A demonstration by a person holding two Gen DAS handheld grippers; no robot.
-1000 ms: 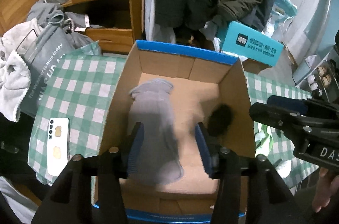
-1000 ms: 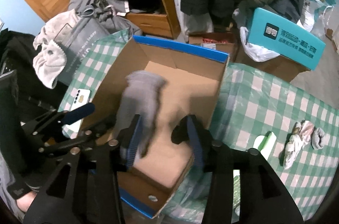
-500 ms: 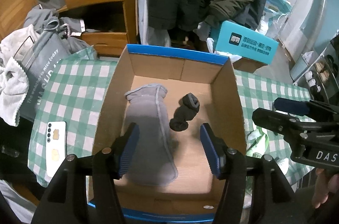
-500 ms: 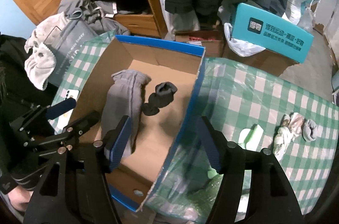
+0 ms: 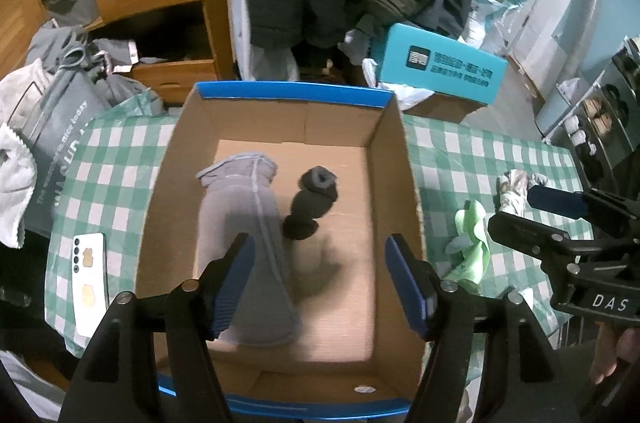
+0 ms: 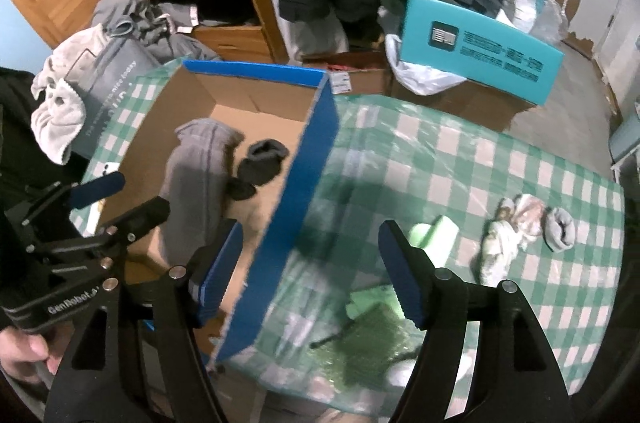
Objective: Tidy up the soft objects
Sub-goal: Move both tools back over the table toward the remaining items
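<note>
socks (image 5: 256,243) inside cardboard box (image 5: 296,95)

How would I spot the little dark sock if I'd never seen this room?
Find the open cardboard box with blue rims on the green-checked tablecloth. Two things lie inside: a long pale grey sock and, right of it, the small rolled charcoal sock. It is the darker, shorter, bunched-up one.

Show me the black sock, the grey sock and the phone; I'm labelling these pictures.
Black sock (image 5: 316,201), left wrist view, on its rolled middle.
Grey sock (image 5: 244,235), left wrist view, on its leg part.
Phone (image 5: 90,279), left wrist view, on its white back.
</note>
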